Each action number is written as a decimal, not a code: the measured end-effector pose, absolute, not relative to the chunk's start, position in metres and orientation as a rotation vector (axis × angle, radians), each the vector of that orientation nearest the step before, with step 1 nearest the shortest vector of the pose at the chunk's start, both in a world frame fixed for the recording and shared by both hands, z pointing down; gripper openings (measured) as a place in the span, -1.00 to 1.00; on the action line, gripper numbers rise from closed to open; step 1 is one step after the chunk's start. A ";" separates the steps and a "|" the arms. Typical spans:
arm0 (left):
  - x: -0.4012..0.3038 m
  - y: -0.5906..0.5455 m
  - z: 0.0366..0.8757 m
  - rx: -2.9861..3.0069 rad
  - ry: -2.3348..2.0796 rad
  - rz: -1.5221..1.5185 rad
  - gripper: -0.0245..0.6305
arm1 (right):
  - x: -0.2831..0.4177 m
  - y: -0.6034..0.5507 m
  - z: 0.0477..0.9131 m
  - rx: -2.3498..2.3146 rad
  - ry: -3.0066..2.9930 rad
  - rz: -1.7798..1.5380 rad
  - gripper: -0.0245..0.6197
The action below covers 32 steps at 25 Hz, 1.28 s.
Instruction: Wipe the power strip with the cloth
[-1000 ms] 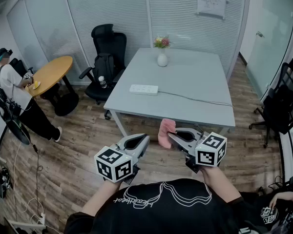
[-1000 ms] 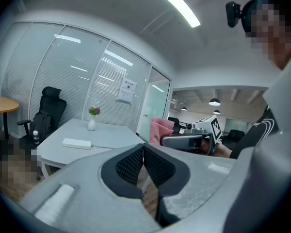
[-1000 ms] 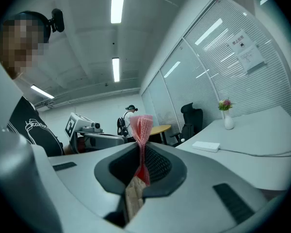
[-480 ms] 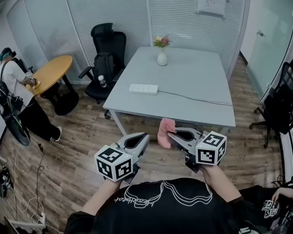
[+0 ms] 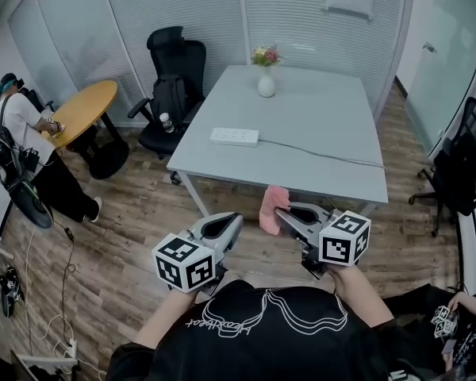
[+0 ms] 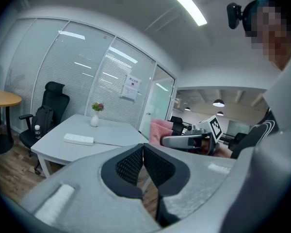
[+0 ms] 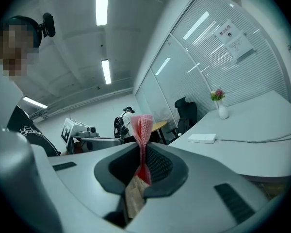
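Well short of the counter [image 5: 317, 125], right gripper [image 5: 279, 213] clamped on the pink cloth [image 5: 269, 204], left gripper [image 5: 236, 218] closed on nothing, white power strip [image 5: 235, 136] lying on the counter.

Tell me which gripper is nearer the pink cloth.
Right. The right gripper is shut on the cloth; the left gripper, shut and empty, sits apart to its left.

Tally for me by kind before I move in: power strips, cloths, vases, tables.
power strip: 1
cloth: 1, clamped in the right gripper
vase: 1
tables: 2, the grey table and the round wooden table
Total: 5
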<state>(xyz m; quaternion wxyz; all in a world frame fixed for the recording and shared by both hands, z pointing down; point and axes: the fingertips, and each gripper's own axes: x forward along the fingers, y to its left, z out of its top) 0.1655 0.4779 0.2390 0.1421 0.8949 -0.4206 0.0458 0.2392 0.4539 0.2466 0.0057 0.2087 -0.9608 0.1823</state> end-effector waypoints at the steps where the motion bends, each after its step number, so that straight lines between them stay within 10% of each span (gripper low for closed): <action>1: 0.163 0.477 0.242 2.575 -1.216 0.130 -0.88 | 0.237 0.453 0.249 0.649 -3.008 0.579 -0.82; 32: 0.003 0.140 0.276 2.512 -0.951 0.204 -0.88 | 0.088 0.132 0.277 0.890 -2.876 0.850 -0.81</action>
